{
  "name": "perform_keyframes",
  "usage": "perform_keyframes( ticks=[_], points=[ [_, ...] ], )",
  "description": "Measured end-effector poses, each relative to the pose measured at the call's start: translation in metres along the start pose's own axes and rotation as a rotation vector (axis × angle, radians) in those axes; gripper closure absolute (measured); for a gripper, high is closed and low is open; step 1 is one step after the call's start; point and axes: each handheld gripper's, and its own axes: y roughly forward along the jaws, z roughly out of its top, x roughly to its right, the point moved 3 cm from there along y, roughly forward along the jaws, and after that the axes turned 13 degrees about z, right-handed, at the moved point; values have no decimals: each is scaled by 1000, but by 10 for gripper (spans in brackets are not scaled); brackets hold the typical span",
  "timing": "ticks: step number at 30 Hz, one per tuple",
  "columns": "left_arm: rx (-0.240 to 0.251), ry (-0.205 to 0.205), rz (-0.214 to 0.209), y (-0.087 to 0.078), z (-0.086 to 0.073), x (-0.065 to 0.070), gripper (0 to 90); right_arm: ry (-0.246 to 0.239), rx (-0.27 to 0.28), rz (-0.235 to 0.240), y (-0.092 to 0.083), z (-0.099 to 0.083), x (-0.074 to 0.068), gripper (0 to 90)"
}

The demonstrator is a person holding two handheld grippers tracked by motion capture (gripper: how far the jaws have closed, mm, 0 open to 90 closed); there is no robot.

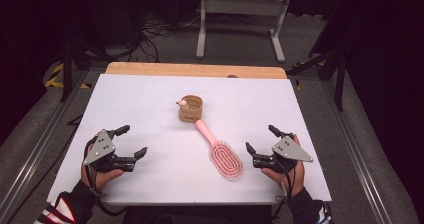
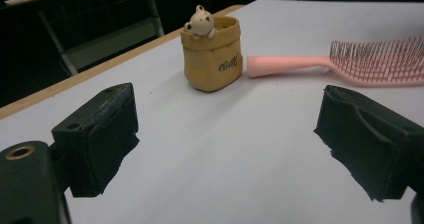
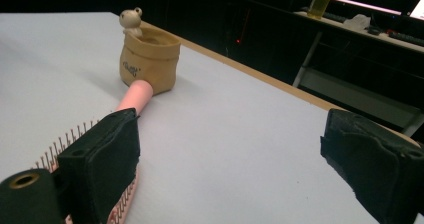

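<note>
High view: the left gripper [image 1: 131, 141] rests at 8 o'clock and the right gripper [image 1: 261, 140] at 4 o'clock on the white bench [image 1: 150, 91], jaws wide and empty, probably poised before a reach. The pink hairbrush [image 1: 220, 151] lies bristles up, between centre and 5 o'clock, its handle end touching the tan pouch [image 1: 191, 109] near centre. Left gripper view: the pouch stands upright at 12 o'clock, a small bear figure [image 2: 200, 23] on its rim, the brush at 2 o'clock. Right gripper view: the brush runs from behind the 8 o'clock jaw toward the pouch at 11 o'clock, seemingly nearest this gripper for pickup.
</note>
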Motion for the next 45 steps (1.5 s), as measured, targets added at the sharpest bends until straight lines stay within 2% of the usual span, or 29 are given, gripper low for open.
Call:
perform_keyframes(
  ticks=[2,3,7,18,34,40,43,45],
  points=[
    [-7,8,-13,1,-1,3,156,-7,-20,-7,1,-3,0,97],
    [-12,25,-10,1,0,4,166,-7,-24,-7,1,-3,0,104],
    [-26,42,-24,4,-2,8,190,-3,-16,-18,0,-1,1,105],
    [-44,40,-34,9,-4,8,211,-13,-30,-25,2,-2,0,110],
    [-38,32,-31,7,-4,8,209,11,-49,-33,6,-5,3,156],
    [-41,25,-53,9,-4,8,294,10,-51,-31,5,-5,3,159],
    [-45,34,-61,10,-4,9,375,12,-52,-30,5,-5,3,159],
    [-47,28,-69,11,-4,9,473,12,-51,-30,5,-5,3,158]
  ],
)
